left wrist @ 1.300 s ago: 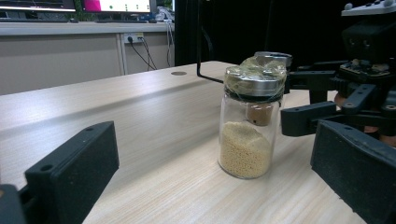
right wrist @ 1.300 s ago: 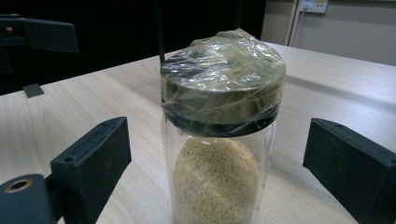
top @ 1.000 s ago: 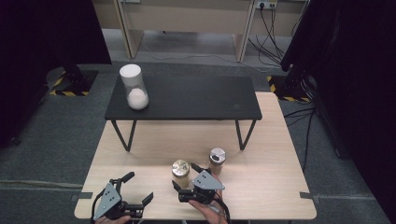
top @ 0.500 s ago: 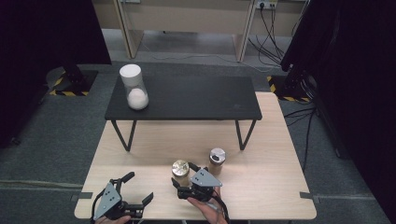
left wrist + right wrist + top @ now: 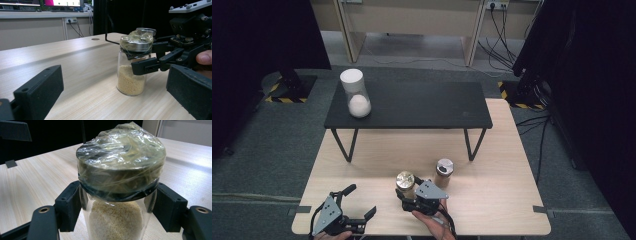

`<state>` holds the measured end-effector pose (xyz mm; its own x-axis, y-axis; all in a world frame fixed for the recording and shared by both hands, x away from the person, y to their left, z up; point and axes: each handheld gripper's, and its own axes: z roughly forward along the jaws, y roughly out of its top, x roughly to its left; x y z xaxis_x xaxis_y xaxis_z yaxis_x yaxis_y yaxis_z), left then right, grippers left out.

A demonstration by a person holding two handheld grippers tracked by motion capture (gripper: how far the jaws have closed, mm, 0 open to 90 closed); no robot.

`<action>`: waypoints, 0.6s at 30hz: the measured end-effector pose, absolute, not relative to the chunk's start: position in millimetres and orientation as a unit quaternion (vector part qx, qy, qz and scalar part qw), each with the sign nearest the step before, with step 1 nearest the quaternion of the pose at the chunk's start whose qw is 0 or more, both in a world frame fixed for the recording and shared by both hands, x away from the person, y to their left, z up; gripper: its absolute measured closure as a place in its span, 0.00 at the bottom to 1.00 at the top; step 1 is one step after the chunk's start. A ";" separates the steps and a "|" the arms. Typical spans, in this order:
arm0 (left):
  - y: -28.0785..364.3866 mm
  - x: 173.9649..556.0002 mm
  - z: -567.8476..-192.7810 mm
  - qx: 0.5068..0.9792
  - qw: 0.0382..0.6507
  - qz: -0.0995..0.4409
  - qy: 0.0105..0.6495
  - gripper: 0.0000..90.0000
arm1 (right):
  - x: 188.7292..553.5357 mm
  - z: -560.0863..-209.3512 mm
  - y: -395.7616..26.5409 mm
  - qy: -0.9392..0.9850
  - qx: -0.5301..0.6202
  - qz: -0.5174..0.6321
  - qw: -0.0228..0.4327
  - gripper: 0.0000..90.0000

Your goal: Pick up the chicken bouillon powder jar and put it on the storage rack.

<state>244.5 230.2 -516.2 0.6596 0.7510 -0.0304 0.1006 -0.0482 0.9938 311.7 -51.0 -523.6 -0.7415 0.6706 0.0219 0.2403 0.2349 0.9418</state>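
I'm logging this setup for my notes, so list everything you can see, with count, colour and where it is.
Glass jar of yellowish grains with plastic-wrapped metal lid: one, clear and gold, near front of the wooden table, between the right gripper's jaws.
Glass jar with silver lid: one, brownish contents, just right of the first jar.
Tall clear cylinder with white lid and white contents: one, left end of the black table.
Low black table: one, stands on the wooden table's far half.
Light wooden table: one, on grey carpet.
Cables: several, black, floor at back.
Left gripper: black, open, front left.
Right gripper: black, jaws either side of the first jar below its lid.
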 end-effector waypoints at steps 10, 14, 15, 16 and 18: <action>230.2 244.7 -516.4 0.674 0.613 0.265 0.316 0.01 | 309.8 -515.2 -52.3 0.757 0.295 0.547 0.202 0.34; 230.2 244.7 -516.3 0.674 0.613 0.265 0.316 0.01 | 309.6 -510.4 -53.1 0.756 0.292 0.549 0.204 0.34; 230.2 244.7 -516.4 0.673 0.614 0.264 0.317 0.01 | 309.7 -509.4 -53.2 0.756 0.292 0.549 0.203 0.34; 230.2 244.8 -516.4 0.673 0.614 0.265 0.317 0.01 | 309.8 -508.5 -53.1 0.756 0.291 0.549 0.204 0.34; 230.3 244.7 -516.3 0.673 0.614 0.265 0.316 0.01 | 309.9 -506.9 -53.2 0.756 0.290 0.550 0.204 0.34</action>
<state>244.7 230.3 -516.3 0.6594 0.7511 -0.0318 0.1007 -0.0464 0.9938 309.9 -53.2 -506.9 -0.7477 0.6640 0.0102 0.2147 0.2272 0.9499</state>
